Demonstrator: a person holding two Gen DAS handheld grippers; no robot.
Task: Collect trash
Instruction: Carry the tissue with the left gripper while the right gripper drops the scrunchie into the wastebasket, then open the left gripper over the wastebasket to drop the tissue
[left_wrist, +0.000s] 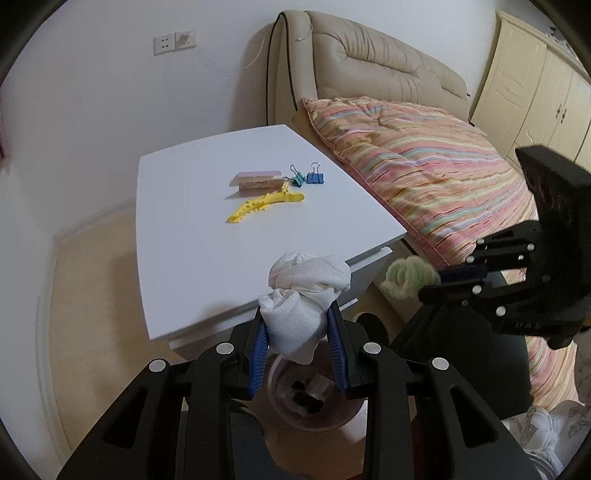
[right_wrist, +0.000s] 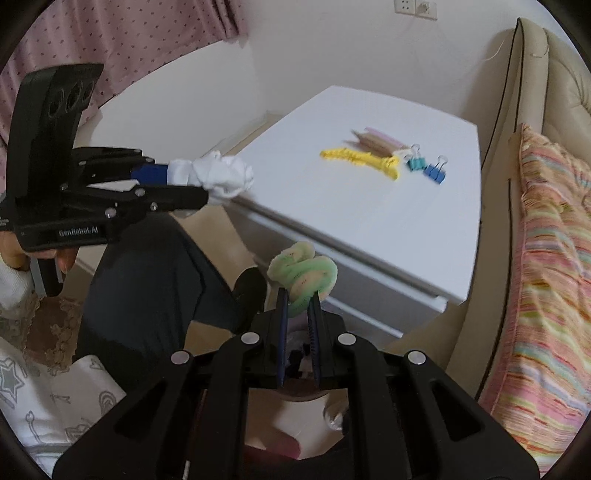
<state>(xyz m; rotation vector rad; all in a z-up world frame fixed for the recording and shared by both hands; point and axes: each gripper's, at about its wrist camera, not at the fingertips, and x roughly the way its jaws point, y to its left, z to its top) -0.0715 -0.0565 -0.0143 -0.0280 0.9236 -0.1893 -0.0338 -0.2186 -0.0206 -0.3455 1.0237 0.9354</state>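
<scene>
My left gripper (left_wrist: 298, 322) is shut on a crumpled white cloth wad (left_wrist: 304, 295) and holds it in the air above a small round trash bin (left_wrist: 314, 402) on the floor, in front of the white table's front edge. It also shows in the right wrist view (right_wrist: 192, 188) with the white wad (right_wrist: 221, 175). My right gripper (right_wrist: 298, 295) is shut on a fuzzy green wad (right_wrist: 303, 275), held off the table's front corner; it shows at the right of the left wrist view (left_wrist: 432, 284), with the green wad (left_wrist: 406, 275) at its tips.
The white table (left_wrist: 221, 236) carries a yellow hair clip (left_wrist: 266, 206), a pink and tan block (left_wrist: 258, 181) and two binder clips (left_wrist: 308, 175). A bed with a striped quilt (left_wrist: 424, 173) lies to the right. A person's dark-clothed leg (right_wrist: 155, 280) is beside the bin.
</scene>
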